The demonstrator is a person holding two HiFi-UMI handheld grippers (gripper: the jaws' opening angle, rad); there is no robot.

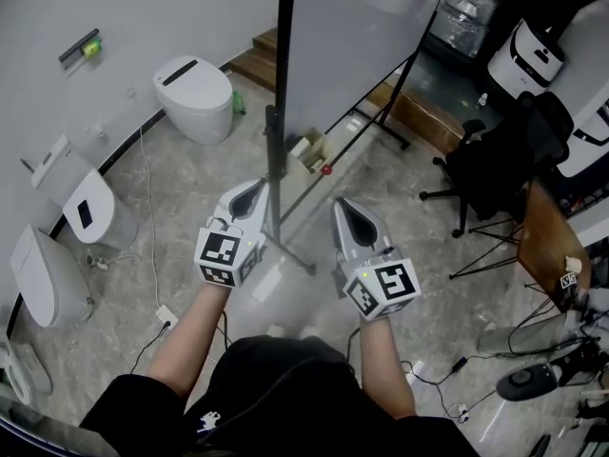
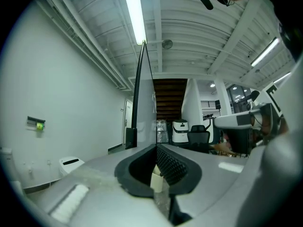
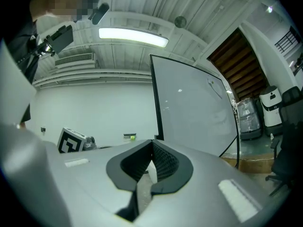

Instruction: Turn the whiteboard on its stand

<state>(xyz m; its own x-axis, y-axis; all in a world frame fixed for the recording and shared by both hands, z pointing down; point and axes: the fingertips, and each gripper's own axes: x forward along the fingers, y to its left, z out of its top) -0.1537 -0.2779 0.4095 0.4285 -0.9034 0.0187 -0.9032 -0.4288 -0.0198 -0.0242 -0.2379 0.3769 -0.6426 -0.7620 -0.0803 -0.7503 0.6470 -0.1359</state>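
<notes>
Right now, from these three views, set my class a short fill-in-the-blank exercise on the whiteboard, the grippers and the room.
The jaws of the left gripper and right gripper are both ___.
The whiteboard has a ___ frame.
The white toilets stand on the person's ___ side.
Missing words: shut; black; left.

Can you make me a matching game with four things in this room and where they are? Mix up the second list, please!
Things:
1. rounded white toilet
2. black office chair
3. big whiteboard in a black frame
4. grey left gripper

Places:
A. in the middle, upright on its black stand
B. by the white wall, at the left
C. close to that stand, jaws shut
D. at the right, beside a brown wooden table

Pairs: 1-B, 2-D, 3-A, 4-C
</notes>
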